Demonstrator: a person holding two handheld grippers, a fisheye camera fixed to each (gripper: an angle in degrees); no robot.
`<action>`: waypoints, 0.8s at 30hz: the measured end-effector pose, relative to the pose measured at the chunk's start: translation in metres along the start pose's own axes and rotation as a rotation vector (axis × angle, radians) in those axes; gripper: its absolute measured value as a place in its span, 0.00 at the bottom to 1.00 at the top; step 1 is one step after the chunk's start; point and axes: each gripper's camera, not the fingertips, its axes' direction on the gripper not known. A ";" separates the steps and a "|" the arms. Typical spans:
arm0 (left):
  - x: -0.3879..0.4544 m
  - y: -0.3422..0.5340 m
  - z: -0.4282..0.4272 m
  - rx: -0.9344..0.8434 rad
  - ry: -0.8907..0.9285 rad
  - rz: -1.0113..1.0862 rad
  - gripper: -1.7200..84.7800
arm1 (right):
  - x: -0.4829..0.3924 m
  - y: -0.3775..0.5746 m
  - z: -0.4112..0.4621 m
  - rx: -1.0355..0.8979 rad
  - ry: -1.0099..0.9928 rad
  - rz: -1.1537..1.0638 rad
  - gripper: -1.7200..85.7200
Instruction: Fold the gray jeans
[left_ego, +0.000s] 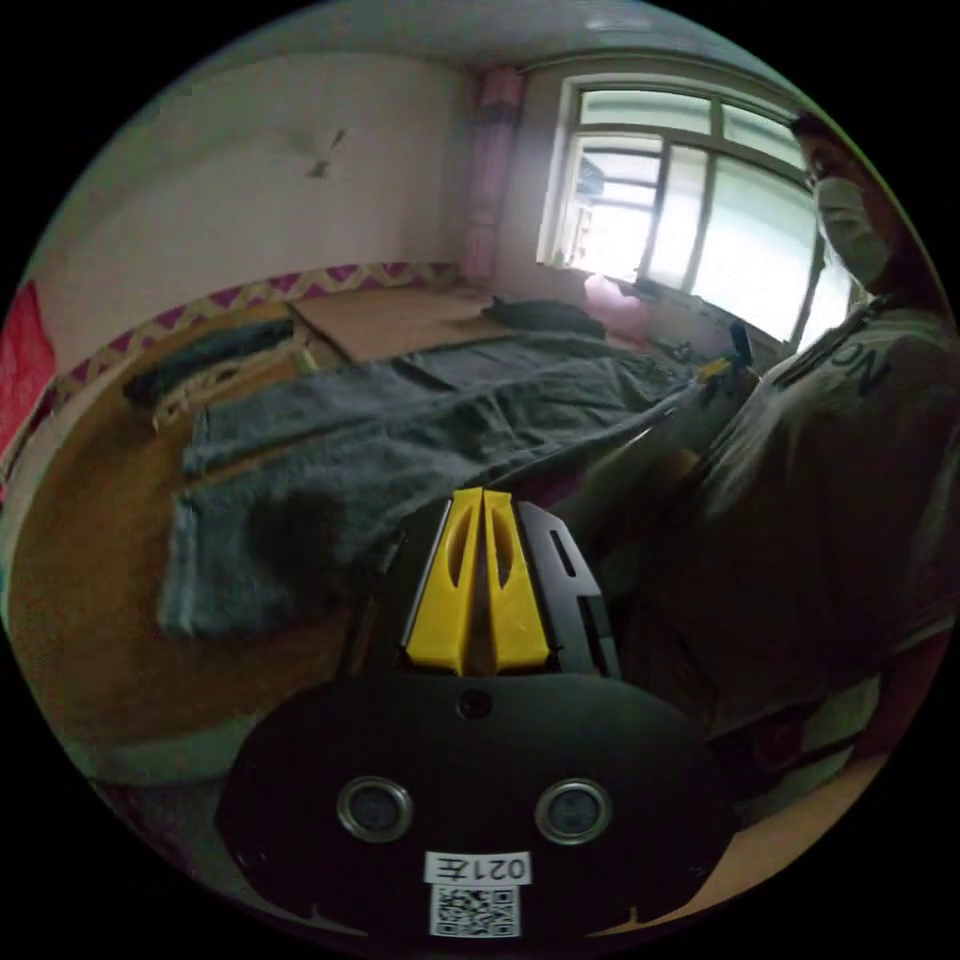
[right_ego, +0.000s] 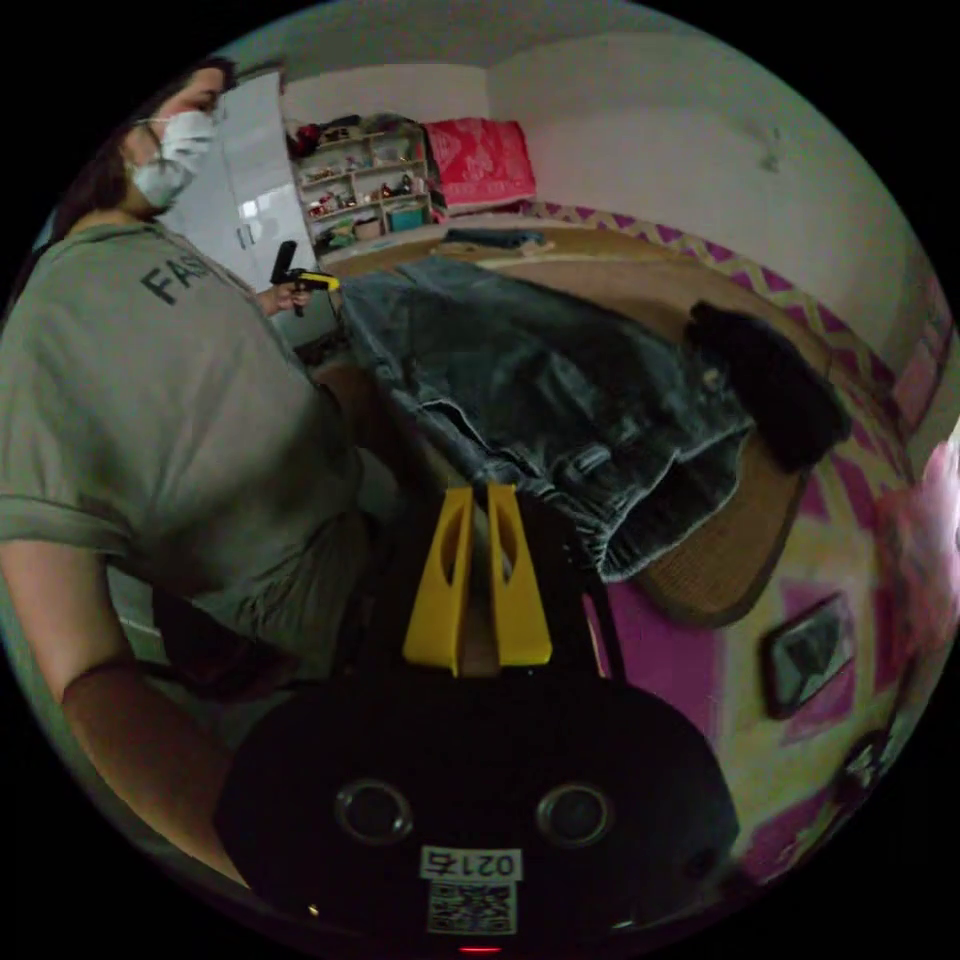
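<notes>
Spreading across a brown woven mat (left_ego: 90, 560) on a raised bed platform, the gray jeans (left_ego: 400, 430) lie flat and unfolded. In the left gripper view both legs run toward the lower left, their hems lying near the mat's edge, while the waist end lies toward the window (left_ego: 690, 210). The right gripper view looks from the other end: the waistband (right_ego: 600, 490) with its belt loops and pockets hangs slightly over the platform edge, above a magenta side panel (right_ego: 660, 640).

A person in a grey-green T-shirt (left_ego: 830, 480) stands just beside the platform, showing at the right of the left gripper view and at the left of the right gripper view.

Window, pink curtain (left_ego: 490, 170) and a pale pink bundle (left_ego: 615, 305) on the sill side belong to the left gripper view; the right gripper view gives instead a shelf unit (right_ego: 365, 190) full of small things, a pink patterned cloth (right_ego: 480, 160) on the wall, and a dark folded garment (right_ego: 770, 385) lying on the mat beside the jeans.

The left gripper (left_ego: 483, 495) hovers over the near leg with its yellow jaws pressed together, nothing between them. It also appears far off in the right gripper view, held in a hand. The right gripper (right_ego: 478, 492) points at the waistband, its jaws nearly together and empty, a thin slit between the tips; it shows small near the jeans' waist in the left gripper view.
</notes>
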 end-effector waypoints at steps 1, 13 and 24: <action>-0.001 0.019 0.008 0.003 0.001 -0.056 0.01 | 0.002 0.012 0.017 -0.023 -0.019 0.045 0.03; -0.014 0.055 -0.068 0.310 -0.085 -0.313 0.01 | 0.009 0.032 -0.005 0.051 -0.023 0.130 0.03; -0.034 -0.033 0.026 0.091 -0.071 -0.264 0.03 | 0.191 -0.012 0.023 0.035 0.126 0.630 0.14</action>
